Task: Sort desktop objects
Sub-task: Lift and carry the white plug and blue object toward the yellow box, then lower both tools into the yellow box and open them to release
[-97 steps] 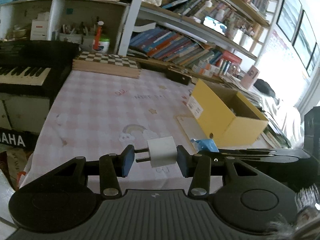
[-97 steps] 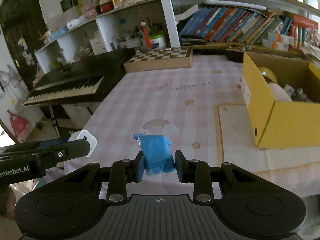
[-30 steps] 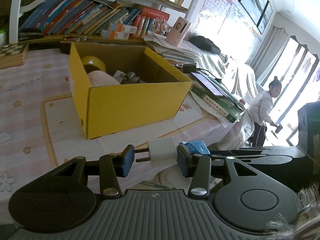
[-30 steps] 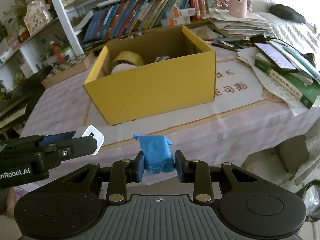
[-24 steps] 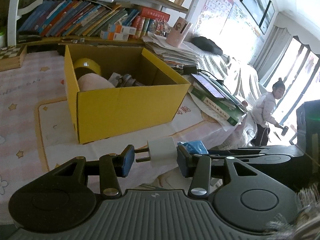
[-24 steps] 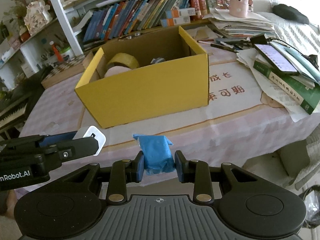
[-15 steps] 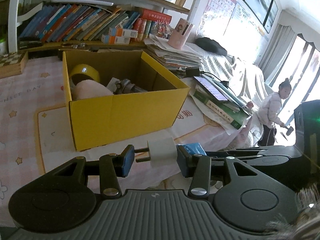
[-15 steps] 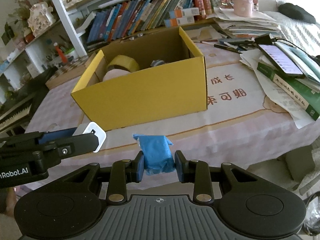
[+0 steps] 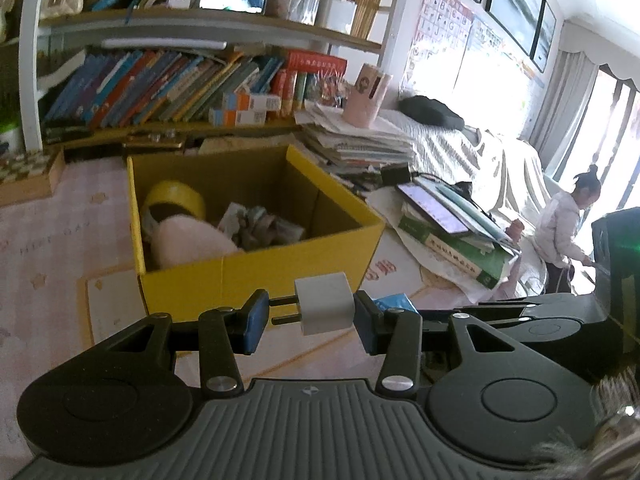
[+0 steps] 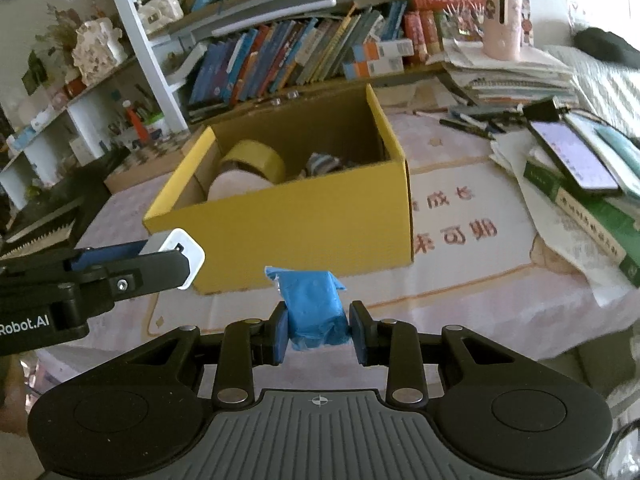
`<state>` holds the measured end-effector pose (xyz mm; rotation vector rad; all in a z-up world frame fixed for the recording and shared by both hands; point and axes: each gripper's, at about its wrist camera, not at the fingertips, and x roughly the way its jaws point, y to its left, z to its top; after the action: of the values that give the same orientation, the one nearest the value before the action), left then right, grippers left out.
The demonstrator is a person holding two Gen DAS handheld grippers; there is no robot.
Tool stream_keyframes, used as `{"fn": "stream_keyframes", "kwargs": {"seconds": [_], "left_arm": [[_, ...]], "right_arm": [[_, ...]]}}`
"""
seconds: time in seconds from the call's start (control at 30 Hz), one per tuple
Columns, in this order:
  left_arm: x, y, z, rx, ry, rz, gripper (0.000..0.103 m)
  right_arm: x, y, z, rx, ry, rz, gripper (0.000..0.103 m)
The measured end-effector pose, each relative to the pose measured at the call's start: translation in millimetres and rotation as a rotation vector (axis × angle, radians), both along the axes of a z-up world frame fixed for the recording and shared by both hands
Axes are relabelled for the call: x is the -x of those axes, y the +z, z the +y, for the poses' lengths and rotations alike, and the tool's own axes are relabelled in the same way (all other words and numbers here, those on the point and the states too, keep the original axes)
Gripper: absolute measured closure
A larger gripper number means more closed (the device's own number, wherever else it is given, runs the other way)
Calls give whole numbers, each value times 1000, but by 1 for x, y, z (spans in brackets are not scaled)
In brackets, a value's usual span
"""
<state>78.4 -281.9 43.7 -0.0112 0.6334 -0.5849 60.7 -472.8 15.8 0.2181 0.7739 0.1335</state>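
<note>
My left gripper [image 9: 308, 318] is shut on a white plug adapter [image 9: 325, 309], prongs pointing left; the adapter also shows in the right wrist view [image 10: 182, 252]. My right gripper [image 10: 319, 338] is shut on a blue packet [image 10: 314, 304], whose tip shows in the left wrist view [image 9: 390, 304]. Both are held above the table's near edge, just in front of the open yellow cardboard box [image 9: 256, 272] [image 10: 296, 220]. The box holds a yellow tape roll [image 10: 254, 158], a pink soft item [image 9: 188, 240] and small clutter.
A stack of books with a phone [image 10: 572, 156] on top lies right of the box. Paper piles and a pink cup [image 10: 502, 24] stand behind. Bookshelves line the back; a checkerboard [image 9: 28, 172] and a keyboard [image 10: 36, 224] are to the left. A child [image 9: 568, 228] stands far right.
Both grippers have swung from the left of the table toward the yellow box and risen, so the view looks more into it. Both keep their hold.
</note>
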Motion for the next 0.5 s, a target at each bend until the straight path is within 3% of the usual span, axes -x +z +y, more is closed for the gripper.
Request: {"fn": "stream_keyframes", "kwargs": {"seconds": [0.5], "left_arm": [[-52, 19, -15, -27, 51, -108, 60]], "right_arm": [[-58, 36, -4, 70, 68, -159, 72]]}}
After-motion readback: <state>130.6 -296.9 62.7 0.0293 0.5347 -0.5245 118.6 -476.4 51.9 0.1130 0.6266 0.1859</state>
